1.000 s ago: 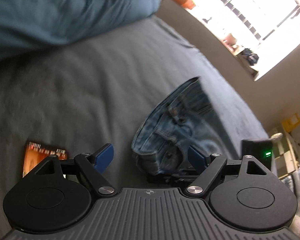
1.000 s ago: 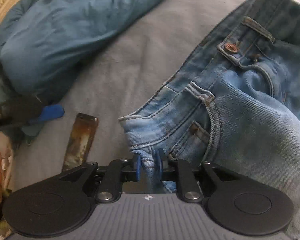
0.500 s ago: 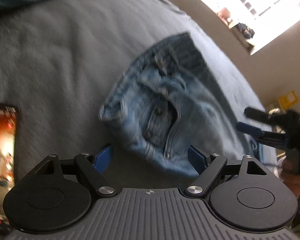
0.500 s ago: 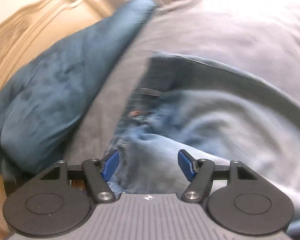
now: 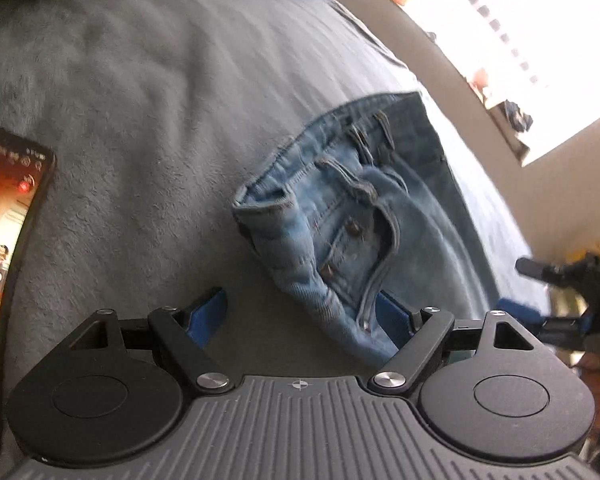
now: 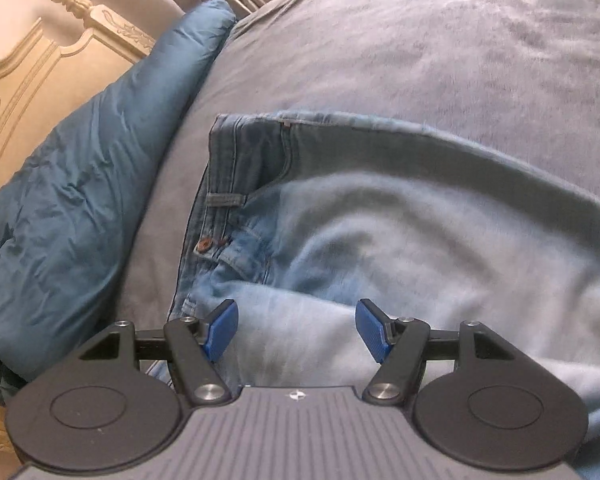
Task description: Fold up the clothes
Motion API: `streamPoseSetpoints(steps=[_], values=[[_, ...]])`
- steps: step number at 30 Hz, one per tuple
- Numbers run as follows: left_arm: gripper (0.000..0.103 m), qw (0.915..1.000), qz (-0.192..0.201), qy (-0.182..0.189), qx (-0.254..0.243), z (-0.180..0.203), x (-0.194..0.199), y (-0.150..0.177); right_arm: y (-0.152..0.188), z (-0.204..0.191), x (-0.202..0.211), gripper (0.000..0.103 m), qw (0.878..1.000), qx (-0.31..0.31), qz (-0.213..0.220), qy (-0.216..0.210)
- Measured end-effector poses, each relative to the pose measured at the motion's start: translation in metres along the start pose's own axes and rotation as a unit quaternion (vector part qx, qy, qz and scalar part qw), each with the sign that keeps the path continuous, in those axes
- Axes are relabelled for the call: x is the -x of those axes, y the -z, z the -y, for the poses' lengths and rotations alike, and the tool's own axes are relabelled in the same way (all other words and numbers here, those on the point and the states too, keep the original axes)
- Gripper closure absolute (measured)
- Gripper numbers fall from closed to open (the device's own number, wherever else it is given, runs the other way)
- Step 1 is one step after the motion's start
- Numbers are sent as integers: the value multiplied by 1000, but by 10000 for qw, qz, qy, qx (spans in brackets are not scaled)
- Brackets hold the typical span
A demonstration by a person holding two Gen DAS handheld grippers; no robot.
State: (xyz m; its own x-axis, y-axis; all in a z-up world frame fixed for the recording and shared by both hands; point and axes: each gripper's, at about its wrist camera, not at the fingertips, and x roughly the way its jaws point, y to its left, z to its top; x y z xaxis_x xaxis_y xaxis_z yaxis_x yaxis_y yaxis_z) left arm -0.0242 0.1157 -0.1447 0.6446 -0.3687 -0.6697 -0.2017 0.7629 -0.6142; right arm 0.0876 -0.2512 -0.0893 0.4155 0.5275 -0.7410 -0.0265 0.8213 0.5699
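My right gripper (image 6: pixel 296 330) has just let go, its fingers spread over the jeans (image 6: pixel 380 248) lying on the bed (image 6: pixel 440 48). My left gripper (image 5: pixel 300 312), fingers spread, hovers at the waistband corner (image 5: pixel 268 200) at twelve o'clock, probably to re-grip.

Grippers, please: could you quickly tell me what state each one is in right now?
Left gripper: open, holding nothing; the jeans lie just ahead.
Right gripper: open, just released, empty above the jeans.
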Motion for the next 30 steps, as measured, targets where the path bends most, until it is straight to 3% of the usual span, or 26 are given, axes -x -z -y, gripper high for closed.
streamPoseSetpoints(steps=[2, 7, 11, 15, 20, 23, 25, 27, 30], values=[[21, 10000, 25, 29, 28, -1, -3, -2, -8, -1, -2, 35, 9998, 115, 123, 102], [24, 9996, 87, 107, -254, 9, -8, -7, -54, -16, -16, 31, 9886, 992, 959, 604], [38, 9993, 146, 173, -289, 12, -15, -14, -100, -26, -45, 20, 9769, 1609, 1201, 733], [58, 9994, 200, 121, -245, 10, -23, -20, -128, -30, -88, 11, 9791, 1858, 558, 609], [80, 9990, 230, 167, -335, 8, -26, -22, -133, -25, -139, 12, 9695, 2211, -142, 1050], [85, 9983, 318, 205, -436, 10, -25, -26, -130, -15, -151, 24, 9722, 2056, -282, 1082], [87, 9974, 407, 202, -561, 15, -22, -29, -128, -22, -144, 85, 9700, 2156, -141, 1112], [89, 9960, 530, 229, -680, 21, -19, -33, -123, -39, -134, 94, 9657, 2181, 130, 1400], [90, 9946, 691, 233, -740, 27, -16, -43, -113, -69, -115, 96, 9510, 2589, 493, 1617]])
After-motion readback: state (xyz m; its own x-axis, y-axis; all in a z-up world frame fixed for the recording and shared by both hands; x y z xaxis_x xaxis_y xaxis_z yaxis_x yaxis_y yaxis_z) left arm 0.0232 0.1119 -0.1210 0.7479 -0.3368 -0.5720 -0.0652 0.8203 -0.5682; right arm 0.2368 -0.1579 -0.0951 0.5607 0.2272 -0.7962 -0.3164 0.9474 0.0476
